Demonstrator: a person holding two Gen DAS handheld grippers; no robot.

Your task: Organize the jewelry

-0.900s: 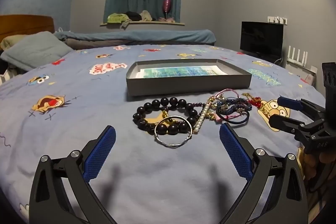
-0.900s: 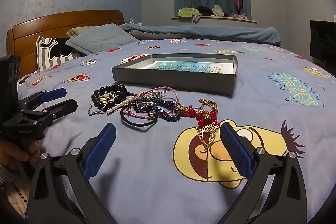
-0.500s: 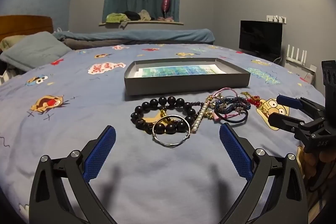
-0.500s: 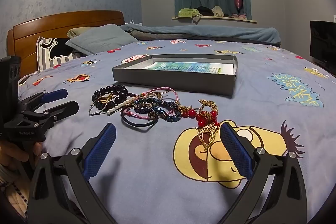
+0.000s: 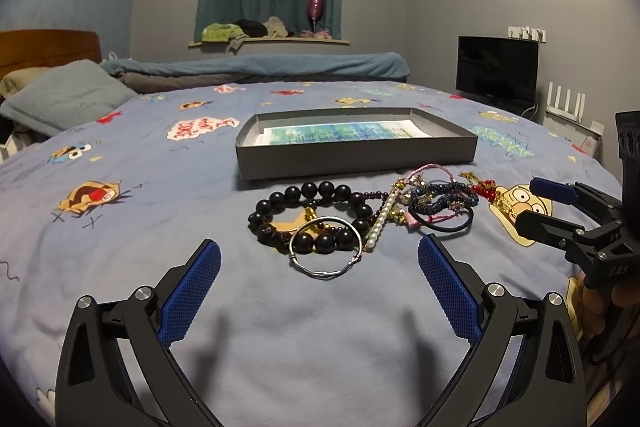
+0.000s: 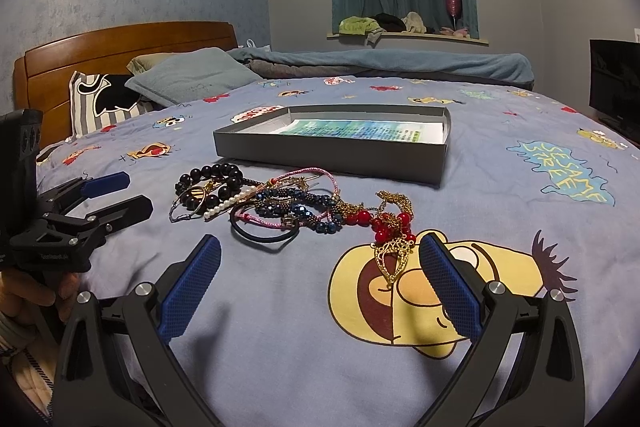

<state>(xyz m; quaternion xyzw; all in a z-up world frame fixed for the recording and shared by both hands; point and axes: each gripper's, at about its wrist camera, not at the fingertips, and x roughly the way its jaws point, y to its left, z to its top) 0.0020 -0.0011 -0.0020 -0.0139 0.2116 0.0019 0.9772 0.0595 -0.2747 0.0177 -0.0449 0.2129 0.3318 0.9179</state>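
Note:
A heap of jewelry lies on the blue cartoon bedspread in front of a shallow grey box [image 5: 356, 161] [image 6: 332, 157] lined with printed paper. A black bead bracelet [image 5: 310, 203] [image 6: 212, 173], a silver bangle [image 5: 326, 253], a pearl strand [image 5: 380, 223], dark blue bead bracelets [image 6: 296, 205], a black hair tie [image 6: 260, 235] and a red bead and gold necklace [image 6: 390, 231] lie tangled together. My left gripper [image 5: 318, 267] stands open just short of the bangle. My right gripper [image 6: 320, 269] is open too, beside the gold pendant. Nothing is held.
Pillows [image 6: 192, 75] and a wooden headboard [image 6: 120, 47] lie at the far left, a rolled blanket [image 5: 256, 65] across the back. A black screen [image 5: 496, 71] stands off the right edge. A hand [image 6: 36, 295] holds the left tool.
The left wrist view has edged slightly nearer to the jewelry. Both grippers stay open and no piece has moved.

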